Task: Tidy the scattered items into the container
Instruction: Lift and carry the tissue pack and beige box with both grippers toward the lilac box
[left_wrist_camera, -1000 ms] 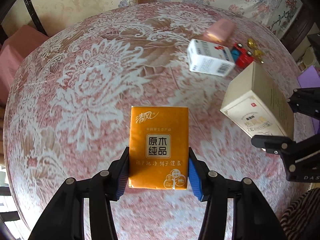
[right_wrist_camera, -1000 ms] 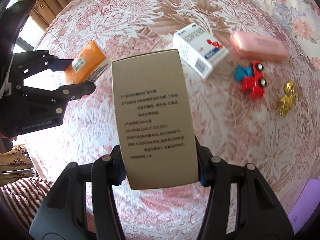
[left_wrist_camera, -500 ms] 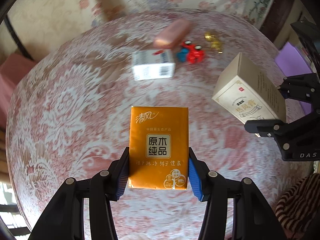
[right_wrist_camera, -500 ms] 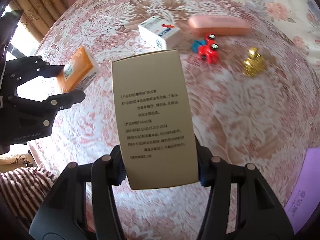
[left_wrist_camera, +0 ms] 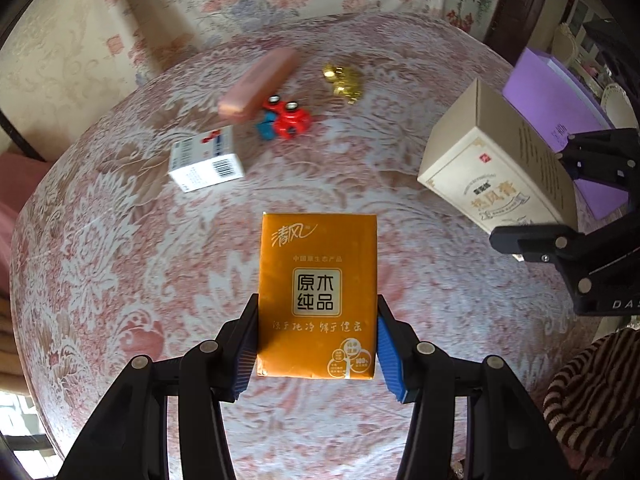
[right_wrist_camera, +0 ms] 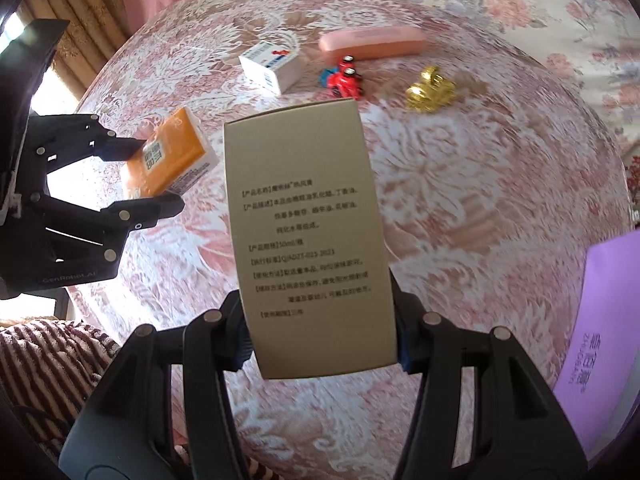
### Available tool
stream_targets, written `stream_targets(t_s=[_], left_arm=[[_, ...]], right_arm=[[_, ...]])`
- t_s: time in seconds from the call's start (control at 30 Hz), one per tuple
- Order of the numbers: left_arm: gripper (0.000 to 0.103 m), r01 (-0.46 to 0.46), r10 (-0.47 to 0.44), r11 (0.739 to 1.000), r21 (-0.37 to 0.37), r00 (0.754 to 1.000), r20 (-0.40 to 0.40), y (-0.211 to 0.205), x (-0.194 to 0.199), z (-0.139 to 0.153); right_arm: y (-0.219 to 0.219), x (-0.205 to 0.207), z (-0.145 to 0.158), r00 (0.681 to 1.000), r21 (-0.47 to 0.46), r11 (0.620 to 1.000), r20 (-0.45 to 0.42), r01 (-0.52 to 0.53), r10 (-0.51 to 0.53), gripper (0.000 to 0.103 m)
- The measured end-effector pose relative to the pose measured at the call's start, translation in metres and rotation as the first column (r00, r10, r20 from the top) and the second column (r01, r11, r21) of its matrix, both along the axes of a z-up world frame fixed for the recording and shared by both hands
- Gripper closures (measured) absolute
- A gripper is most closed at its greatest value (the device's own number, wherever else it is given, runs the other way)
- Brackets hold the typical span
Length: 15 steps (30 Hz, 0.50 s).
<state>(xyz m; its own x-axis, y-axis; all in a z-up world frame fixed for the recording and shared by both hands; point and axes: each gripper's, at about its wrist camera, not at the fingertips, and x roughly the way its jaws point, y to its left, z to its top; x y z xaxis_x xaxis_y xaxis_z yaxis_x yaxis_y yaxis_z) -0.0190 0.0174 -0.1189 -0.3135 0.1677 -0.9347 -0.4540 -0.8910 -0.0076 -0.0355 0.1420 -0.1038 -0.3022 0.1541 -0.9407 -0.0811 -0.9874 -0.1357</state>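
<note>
The round desk (left_wrist_camera: 120, 240) wears a pink and white lace-patterned cloth, and the white medicine box (left_wrist_camera: 206, 158) lying on it serves as the landmark here.

In the left wrist view, the left tongs (left_wrist_camera: 317, 344) are clamped on an orange tissue pack (left_wrist_camera: 317, 296), their blue pads pressed to its two long sides; the pack is held off the cloth, nearer the camera than the white medicine box and to its right. Just behind the white medicine box and to its right lies a pink case (left_wrist_camera: 260, 82), slanted, with a red and blue toy car (left_wrist_camera: 286, 120) touching or just beside its near edge. Further right of the box, beyond the car, sits a small gold ornament (left_wrist_camera: 344, 80). Well to the right of the box, the right tongs (left_wrist_camera: 532, 196) grip a tall beige carton (left_wrist_camera: 496, 160), tilted in the air. Behind that carton a purple container (left_wrist_camera: 560, 100) shows at the desk's right edge.

In the right wrist view, the left tongs (right_wrist_camera: 160, 172) with the orange tissue pack (right_wrist_camera: 168, 160) appear left of and nearer than the white medicine box (right_wrist_camera: 272, 64). The right tongs (right_wrist_camera: 322, 344) are clamped on the beige carton (right_wrist_camera: 308, 240), printed side to the camera, in front of the box. The toy car (right_wrist_camera: 344, 80), pink case (right_wrist_camera: 372, 44) and gold ornament (right_wrist_camera: 430, 92) lie to the box's right; the purple container (right_wrist_camera: 600, 320) is far right, at the edge
</note>
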Motion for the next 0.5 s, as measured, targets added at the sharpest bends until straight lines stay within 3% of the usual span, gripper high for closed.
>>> stream_targets(t_s=[0.23,0.5], left_arm=[[0.051,0.032,-0.032,0.999,-0.014,0.999,0.002,0.032,0.011,0.006],[0.051,0.05,-0.05,0.999,-0.021,0.999,0.022,0.07,0.017,0.007]], right_arm=[[0.006,0.022,-0.007,1.0,-0.011,1.0,-0.018,0.022,-0.022,0.047],[0.019,0.04,0.006,1.0,-0.005,1.0,-0.021,0.005,-0.005,0.047]])
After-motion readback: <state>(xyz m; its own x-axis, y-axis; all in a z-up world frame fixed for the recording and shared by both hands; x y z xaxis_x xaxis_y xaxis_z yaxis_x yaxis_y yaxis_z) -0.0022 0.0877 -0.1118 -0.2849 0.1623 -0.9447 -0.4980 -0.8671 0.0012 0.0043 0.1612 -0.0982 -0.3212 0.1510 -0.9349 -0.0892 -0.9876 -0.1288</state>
